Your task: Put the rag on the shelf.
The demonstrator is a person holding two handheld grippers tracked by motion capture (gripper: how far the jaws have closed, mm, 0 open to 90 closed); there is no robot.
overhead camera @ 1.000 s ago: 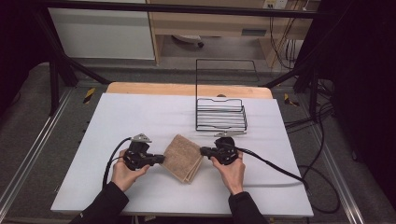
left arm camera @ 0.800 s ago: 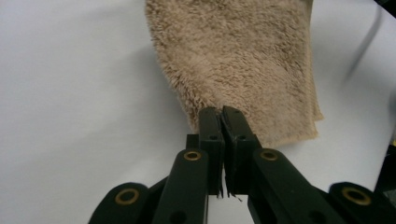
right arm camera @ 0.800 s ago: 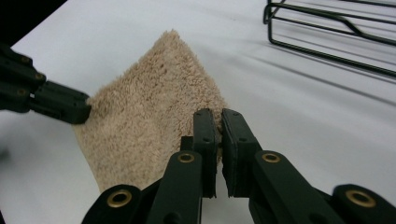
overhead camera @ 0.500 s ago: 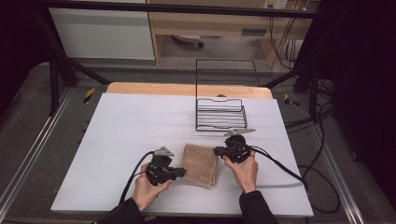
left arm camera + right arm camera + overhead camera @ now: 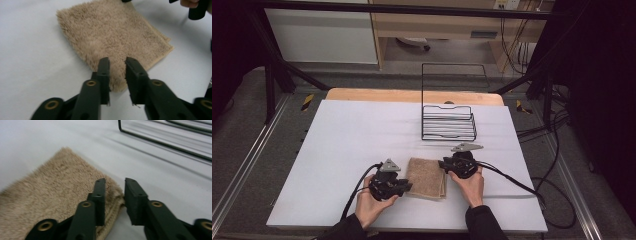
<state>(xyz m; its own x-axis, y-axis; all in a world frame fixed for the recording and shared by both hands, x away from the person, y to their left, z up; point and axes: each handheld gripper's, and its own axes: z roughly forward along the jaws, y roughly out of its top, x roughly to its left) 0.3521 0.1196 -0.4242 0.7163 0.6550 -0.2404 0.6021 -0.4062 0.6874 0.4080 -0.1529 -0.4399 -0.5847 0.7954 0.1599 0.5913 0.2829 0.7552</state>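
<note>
Moved since earlier frames: both hands and the folded towel [image 5: 427, 178] have come toward the tabletop's near edge, and both pairs of jaws have just been opening.
Left gripper [image 5: 408, 187]: jaws slightly spread, a towel corner between them in the left gripper view, pads seemingly no longer pressing.
Right gripper [image 5: 443, 164]: jaws likewise parted, straddling the towel's folded edge [image 5: 113, 202], grip apparently let go.
Towel: lies flat on the white tabletop [image 5: 357, 135], folded to a small rectangle, between the two grippers.
Done, as I judge: folding looks finished, towel set down and released.
Left: likely lifting it into the wire basket [image 5: 449, 123], which stands beyond, well apart.
</note>
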